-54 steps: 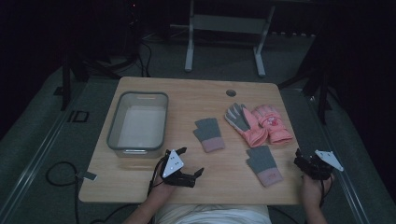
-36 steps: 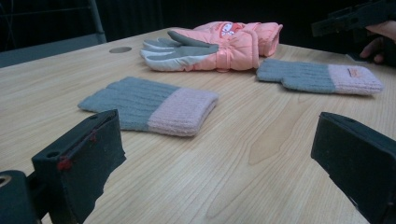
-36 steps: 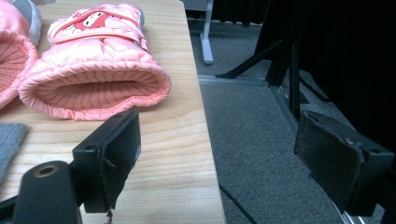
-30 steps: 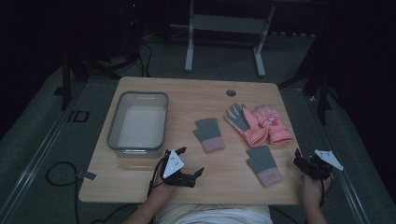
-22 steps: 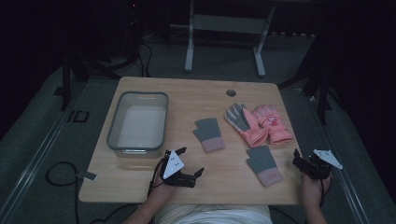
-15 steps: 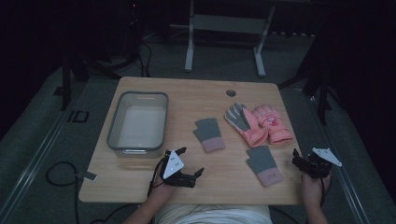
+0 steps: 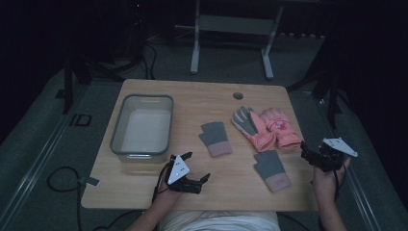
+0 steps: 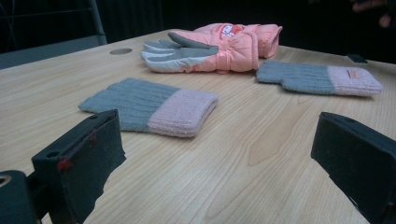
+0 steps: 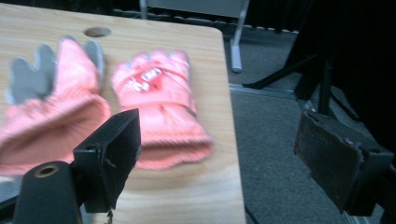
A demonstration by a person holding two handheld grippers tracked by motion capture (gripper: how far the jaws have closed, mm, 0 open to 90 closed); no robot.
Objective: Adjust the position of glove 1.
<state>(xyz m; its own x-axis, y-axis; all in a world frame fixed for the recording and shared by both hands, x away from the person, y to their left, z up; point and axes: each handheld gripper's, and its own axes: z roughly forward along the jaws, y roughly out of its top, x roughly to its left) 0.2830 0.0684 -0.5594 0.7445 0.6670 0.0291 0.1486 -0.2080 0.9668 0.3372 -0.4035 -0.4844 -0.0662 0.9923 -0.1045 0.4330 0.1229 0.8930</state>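
Right gripper (image 7: 315, 156) is hovering off the bench (image 7: 202, 98) right edge, fingers spread, empty, facing the two pink ski gloves (image 9: 161, 107) lying side by side. Left gripper (image 7: 192, 168) is sitting near the front edge, fingers spread, nothing between them, pointing at a grey-pink knit mitt (image 8: 149, 106).
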